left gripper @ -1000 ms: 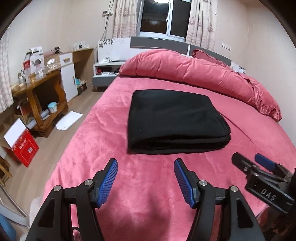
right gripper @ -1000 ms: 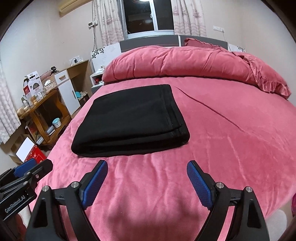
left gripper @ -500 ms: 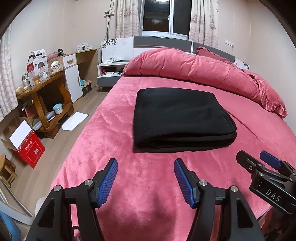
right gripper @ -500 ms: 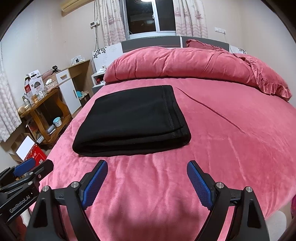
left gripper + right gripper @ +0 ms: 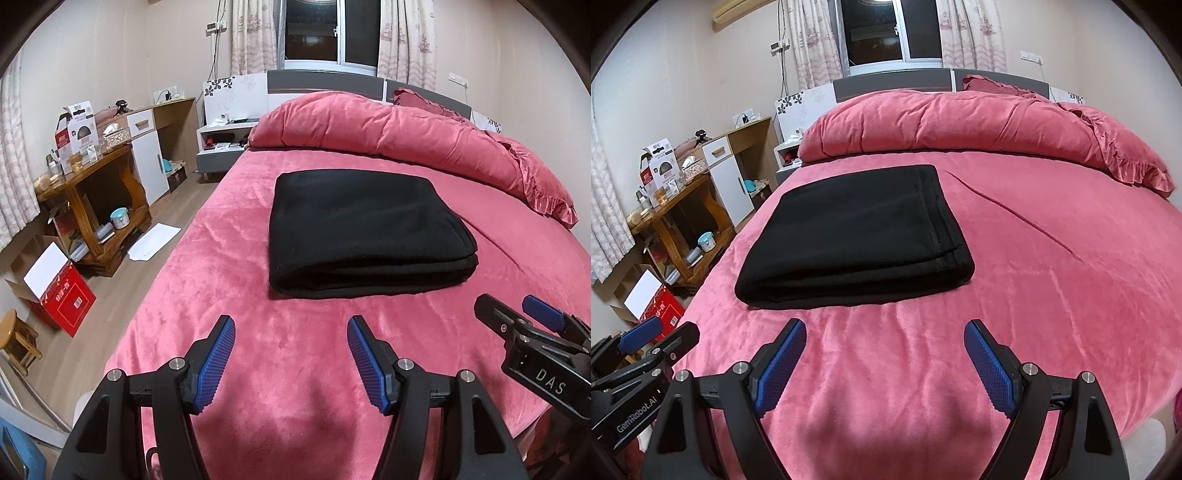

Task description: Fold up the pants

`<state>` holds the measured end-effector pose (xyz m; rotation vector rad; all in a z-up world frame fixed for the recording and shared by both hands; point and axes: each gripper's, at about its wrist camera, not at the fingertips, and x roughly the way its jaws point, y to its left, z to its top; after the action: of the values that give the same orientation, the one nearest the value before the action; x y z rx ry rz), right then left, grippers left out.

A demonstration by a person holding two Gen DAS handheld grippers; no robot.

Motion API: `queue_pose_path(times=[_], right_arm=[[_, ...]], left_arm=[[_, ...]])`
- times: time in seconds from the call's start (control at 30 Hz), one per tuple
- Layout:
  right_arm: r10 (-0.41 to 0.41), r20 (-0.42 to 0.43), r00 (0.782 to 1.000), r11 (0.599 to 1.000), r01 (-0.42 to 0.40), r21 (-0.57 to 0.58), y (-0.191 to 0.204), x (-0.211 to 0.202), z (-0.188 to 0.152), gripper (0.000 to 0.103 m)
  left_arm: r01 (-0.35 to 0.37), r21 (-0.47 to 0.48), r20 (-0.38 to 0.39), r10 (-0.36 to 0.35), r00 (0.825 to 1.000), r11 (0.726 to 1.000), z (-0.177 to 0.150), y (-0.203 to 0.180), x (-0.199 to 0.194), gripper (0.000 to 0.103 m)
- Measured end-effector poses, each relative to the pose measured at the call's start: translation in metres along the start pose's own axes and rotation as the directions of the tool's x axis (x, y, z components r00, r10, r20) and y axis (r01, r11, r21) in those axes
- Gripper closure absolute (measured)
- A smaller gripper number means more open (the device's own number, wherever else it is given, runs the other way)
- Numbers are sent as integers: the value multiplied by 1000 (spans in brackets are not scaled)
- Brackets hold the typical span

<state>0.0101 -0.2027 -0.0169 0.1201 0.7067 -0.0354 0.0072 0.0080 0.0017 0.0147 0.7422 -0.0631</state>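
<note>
**Folded stack was done; the risk was in disturbing it**

You had the black pants (image 5: pixel 365 229) lying as a squared, layered stack on the pink bed (image 5: pixel 229 280), near its middle and short of the rolled duvet (image 5: pixel 388 129) at the head. Your left gripper (image 5: pixel 290 360) hovered over the bedspread in front of the stack with its fingers spread and empty, and your right gripper (image 5: pixel 884 363) sat the same way, released and holding nothing. Neither touched the cloth.

By my reading the fold looked finished, so the hazards were small ones. Had you swept either gripper forward low, a finger could have caught the near folded edge, where the layers showed, and peeled the top layer back. The plush bedspread looked soft, so pressing down beside the stack might have tilted it. The two grippers were also close together, and a careless swing could have knocked them.
</note>
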Motion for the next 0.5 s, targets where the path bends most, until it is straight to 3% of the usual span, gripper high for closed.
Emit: queue_pose_path(times=[0.5], right_arm=[[5, -11, 1000, 1000, -5, 4, -2, 3, -1, 15]], left_arm=[[-3, 5, -2, 3, 1000, 1000, -2, -1, 3, 39]])
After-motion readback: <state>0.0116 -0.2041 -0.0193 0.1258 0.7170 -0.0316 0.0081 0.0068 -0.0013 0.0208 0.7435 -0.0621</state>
